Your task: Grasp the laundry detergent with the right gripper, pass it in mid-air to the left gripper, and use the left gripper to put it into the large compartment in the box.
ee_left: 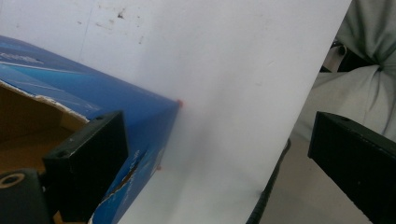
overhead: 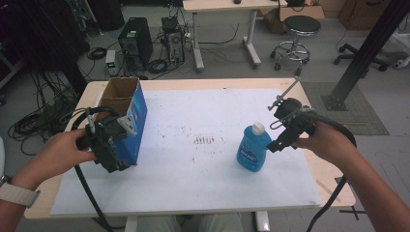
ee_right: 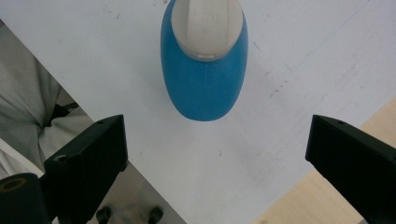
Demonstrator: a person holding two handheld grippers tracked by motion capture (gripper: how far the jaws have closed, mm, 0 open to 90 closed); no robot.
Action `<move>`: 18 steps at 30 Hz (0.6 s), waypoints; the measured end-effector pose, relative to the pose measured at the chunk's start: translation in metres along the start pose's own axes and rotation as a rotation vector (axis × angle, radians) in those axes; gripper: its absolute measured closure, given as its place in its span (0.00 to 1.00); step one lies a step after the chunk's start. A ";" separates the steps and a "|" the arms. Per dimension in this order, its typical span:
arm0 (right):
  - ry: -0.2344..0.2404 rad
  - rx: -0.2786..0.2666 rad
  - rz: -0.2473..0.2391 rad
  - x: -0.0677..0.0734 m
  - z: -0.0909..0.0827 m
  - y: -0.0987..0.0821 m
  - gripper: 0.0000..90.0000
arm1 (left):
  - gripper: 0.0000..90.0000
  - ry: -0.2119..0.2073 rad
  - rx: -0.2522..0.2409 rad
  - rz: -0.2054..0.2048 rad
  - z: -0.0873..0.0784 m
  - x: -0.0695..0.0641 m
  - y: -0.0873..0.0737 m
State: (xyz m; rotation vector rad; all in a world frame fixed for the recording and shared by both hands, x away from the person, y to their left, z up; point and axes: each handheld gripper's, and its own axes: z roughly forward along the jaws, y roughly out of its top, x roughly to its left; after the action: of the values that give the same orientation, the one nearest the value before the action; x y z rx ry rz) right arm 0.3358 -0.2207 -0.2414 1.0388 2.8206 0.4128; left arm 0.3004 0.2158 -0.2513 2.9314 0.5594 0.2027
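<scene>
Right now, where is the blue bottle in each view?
High view: bottle stands right of centre on the white sheet, just left of the right gripper.
Left gripper view: not in it.
Right gripper view: top centre, seen from above.
Shared landmark: the white sheet.

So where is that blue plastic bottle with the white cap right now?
The blue plastic bottle with the white cap stands upright on the white table sheet, right of centre in the high view, just beside the open right gripper.
</scene>
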 end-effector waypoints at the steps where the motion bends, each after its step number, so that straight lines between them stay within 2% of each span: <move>1: 0.003 -0.005 0.001 0.000 0.001 -0.001 0.06 | 0.06 0.000 0.000 0.000 0.000 0.000 0.000; 8: 0.005 -0.053 0.029 -0.002 0.009 -0.008 0.06 | 0.06 0.000 0.002 -0.001 0.000 0.000 0.000; 18: 0.018 -0.092 0.056 -0.003 0.020 -0.017 0.06 | 0.06 -0.003 0.001 0.001 0.001 0.000 0.001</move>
State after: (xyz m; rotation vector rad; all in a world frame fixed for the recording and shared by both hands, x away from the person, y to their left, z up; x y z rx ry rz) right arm 0.3312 -0.2313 -0.2654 1.1032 2.7639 0.5542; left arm 0.3012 0.2149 -0.2517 2.9325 0.5582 0.1984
